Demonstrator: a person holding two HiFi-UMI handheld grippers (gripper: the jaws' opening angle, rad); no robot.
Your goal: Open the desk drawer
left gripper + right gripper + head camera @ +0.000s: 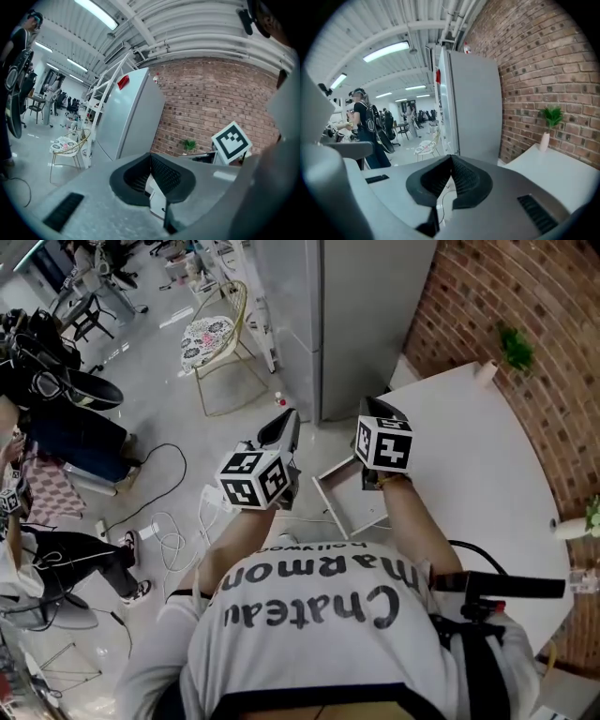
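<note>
The white desk (469, 456) curves along the brick wall. Its white drawer (352, 501) stands pulled out from the desk's left edge, below both grippers in the head view. I hold both grippers raised above it, and neither touches it. My left gripper (291, 418) (150, 155) is shut with its fingertips meeting and nothing between them. My right gripper (373, 407) (451, 157) is also shut and holds nothing. The right gripper's marker cube (230, 142) shows in the left gripper view.
A tall grey fridge (366, 315) stands just beyond the drawer. A wire chair with a patterned seat (211, 334) is on the floor to the left, and loose cables (173, 535) lie nearer. A small plant (516, 348) and a white vase (485, 371) sit at the desk's far end. People stand at far left (56, 427).
</note>
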